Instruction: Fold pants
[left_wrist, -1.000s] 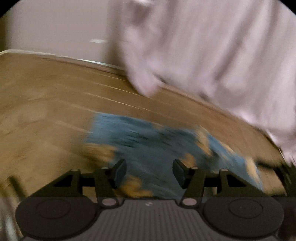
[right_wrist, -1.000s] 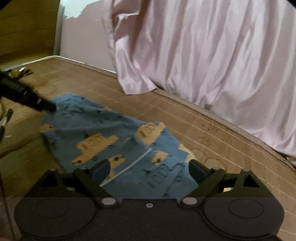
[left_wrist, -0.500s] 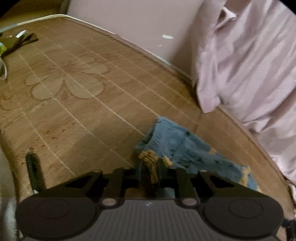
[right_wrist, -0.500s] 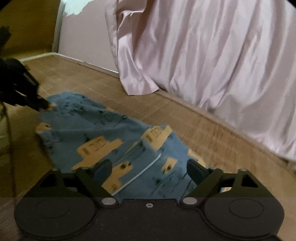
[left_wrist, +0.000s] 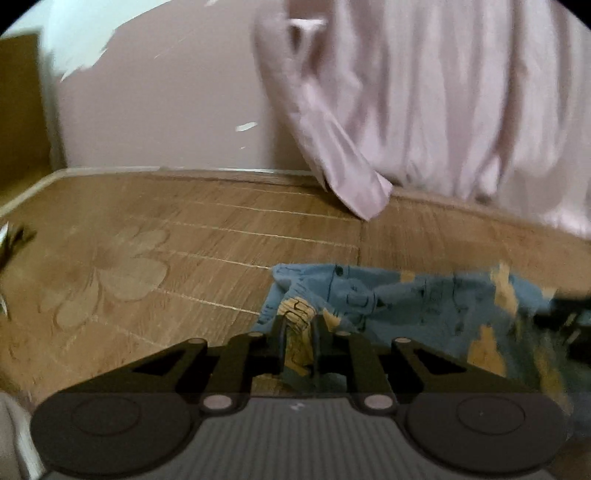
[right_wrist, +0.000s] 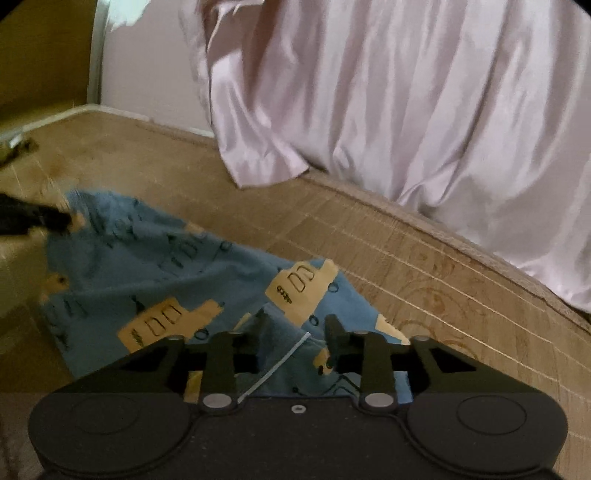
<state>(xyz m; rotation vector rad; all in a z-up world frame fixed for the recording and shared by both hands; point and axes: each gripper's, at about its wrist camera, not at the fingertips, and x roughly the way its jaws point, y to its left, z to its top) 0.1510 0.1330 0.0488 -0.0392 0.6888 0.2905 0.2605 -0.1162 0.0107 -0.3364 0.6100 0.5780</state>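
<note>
Pants pinched in left tongs; right view shows right tongs closing on fabric.

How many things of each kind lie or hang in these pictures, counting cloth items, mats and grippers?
Blue pants: 1
Pink curtain: 1
Woven mat: 1
Grippers: 2, the left gripper and the right gripper
Total: 5

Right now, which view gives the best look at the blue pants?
The right wrist view: the pants spread across the mat, yellow prints legible. The left wrist view shows only a blurred stretch, though its hand-held gripper is clearly pinching a bunched edge.
</note>
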